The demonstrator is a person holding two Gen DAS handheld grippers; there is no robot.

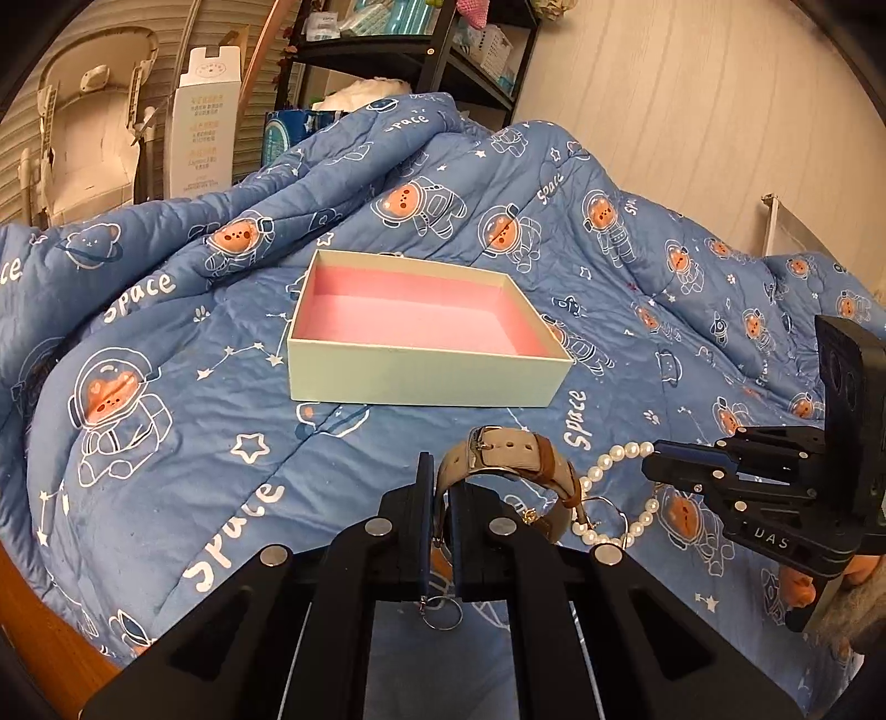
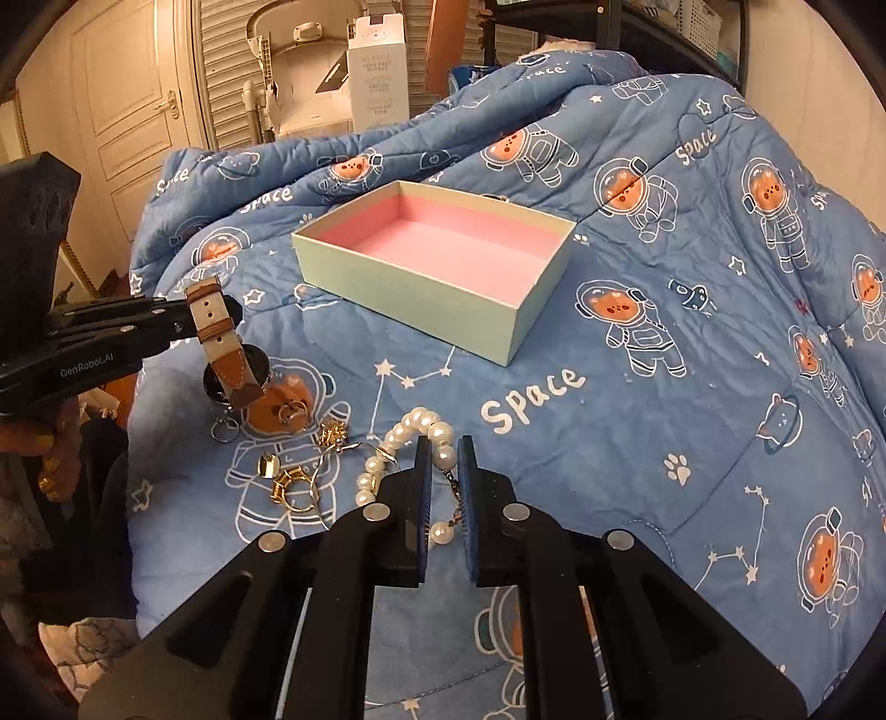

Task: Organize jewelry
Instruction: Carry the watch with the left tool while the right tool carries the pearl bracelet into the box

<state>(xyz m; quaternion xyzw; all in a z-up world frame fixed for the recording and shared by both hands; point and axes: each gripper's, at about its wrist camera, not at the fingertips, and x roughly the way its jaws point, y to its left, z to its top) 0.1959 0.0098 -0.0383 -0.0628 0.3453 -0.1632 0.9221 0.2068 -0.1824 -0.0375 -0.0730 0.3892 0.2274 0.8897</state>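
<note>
While both grippers angle downward over the bed, the left gripper (image 1: 438, 501) has its fingers pinching the strap of a beige and brown watch (image 1: 512, 462), which hangs clear of the quilt (image 1: 166, 443). The right gripper (image 2: 443, 487) has its fingers pinching a pearl bracelet (image 2: 426, 429), part of it trailing on the quilt. Gold rings and earrings (image 2: 288, 482) lie loose on the quilt just left of the pearls. Lettering reads "GenRobot.AI" on the left gripper and "DAS" on the right. An open box (image 1: 426, 332), pink inside, sits mid-bed, empty. The blue quilt repeats "Space" beside astronaut bears. Shelving (image 1: 421, 50) and a white carton (image 1: 202, 122) stand behind the bed.
</note>
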